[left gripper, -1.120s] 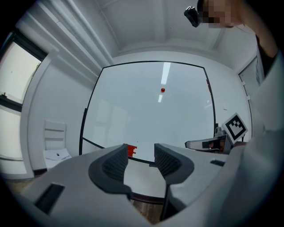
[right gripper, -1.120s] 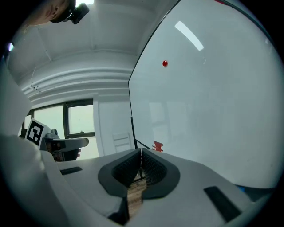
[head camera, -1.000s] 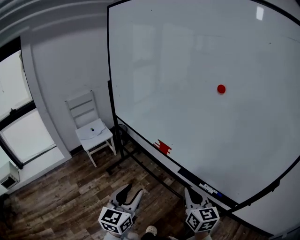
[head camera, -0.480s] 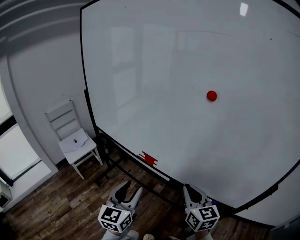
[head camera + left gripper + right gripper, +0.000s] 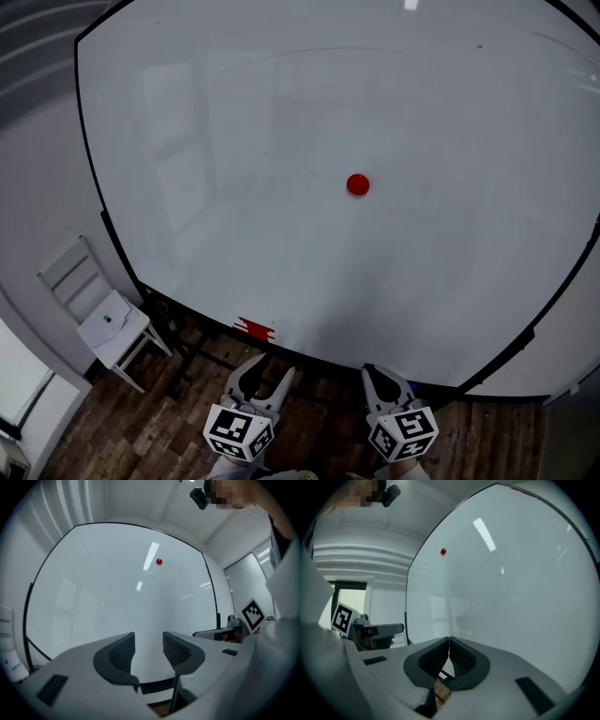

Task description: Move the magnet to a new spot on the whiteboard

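Note:
A small round red magnet (image 5: 357, 185) sticks to the large whiteboard (image 5: 281, 141), a little right of its middle. The same magnet (image 5: 159, 562) shows far off and high in the left gripper view, and as a small magnet (image 5: 443, 551) in the right gripper view. Both grippers hang low in the head view, well below the board's bottom edge and far from the magnet. My left gripper (image 5: 268, 375) is open with nothing between its jaws. My right gripper (image 5: 382, 377) is shut, pads together, holding nothing.
A red eraser (image 5: 254, 328) rests on the board's bottom ledge. A white chair (image 5: 98, 314) with a small dark item on its seat stands at the lower left by the wall. Dark wood floor (image 5: 141, 422) lies under the board's stand.
The head view has swung left and nearer: the board now fills the frame, the magnet and chair have shifted leftward in view. Both grippers keep their places and jaw states.

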`<state>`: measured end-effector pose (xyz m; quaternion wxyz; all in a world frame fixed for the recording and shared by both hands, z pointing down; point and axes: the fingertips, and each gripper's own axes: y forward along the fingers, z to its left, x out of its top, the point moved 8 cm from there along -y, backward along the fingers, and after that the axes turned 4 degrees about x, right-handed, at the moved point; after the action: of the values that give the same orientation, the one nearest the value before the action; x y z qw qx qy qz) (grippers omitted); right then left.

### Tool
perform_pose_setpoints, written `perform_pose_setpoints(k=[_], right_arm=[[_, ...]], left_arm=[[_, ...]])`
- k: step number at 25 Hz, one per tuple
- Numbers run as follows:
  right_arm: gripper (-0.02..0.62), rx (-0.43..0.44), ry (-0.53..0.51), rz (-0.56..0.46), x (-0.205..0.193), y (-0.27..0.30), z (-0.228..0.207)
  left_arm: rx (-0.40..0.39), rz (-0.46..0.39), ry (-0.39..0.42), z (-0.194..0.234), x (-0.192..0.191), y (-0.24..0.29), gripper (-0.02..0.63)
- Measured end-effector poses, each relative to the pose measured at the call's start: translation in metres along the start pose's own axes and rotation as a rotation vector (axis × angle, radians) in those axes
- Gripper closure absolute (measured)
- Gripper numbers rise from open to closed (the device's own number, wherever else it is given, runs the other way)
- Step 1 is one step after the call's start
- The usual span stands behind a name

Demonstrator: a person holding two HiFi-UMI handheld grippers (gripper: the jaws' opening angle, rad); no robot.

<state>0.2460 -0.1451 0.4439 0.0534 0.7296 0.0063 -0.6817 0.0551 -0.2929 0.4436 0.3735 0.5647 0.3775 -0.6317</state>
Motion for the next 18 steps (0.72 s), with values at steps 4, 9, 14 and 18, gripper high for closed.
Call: perform_pose_setpoints(k=[4,9,14,18], right_arm=[[0.568,-0.113,0.03,-0.012,0.003,-0.01,0.003],[0.568,-0.202,0.048,-0.03,0.005,-0.015,0.025],[0.568,-0.241,0.045,-0.05,0.011,-0.014,0.038],[0.568,-0.258,0.022,-0.072,0.025,-0.015,0.036]], left_arm=[[-0.1,0.021,0.031,0.001,0.016,0.02,0.417],[-0.198,0.02,0.078,0.006,0.037,0.027,0.417],[-0.253,-0.007,0.131,0.007,0.052,0.036,0.416],[-0.286,-0.057,0.164,0.001,0.069,0.045,0.417]])
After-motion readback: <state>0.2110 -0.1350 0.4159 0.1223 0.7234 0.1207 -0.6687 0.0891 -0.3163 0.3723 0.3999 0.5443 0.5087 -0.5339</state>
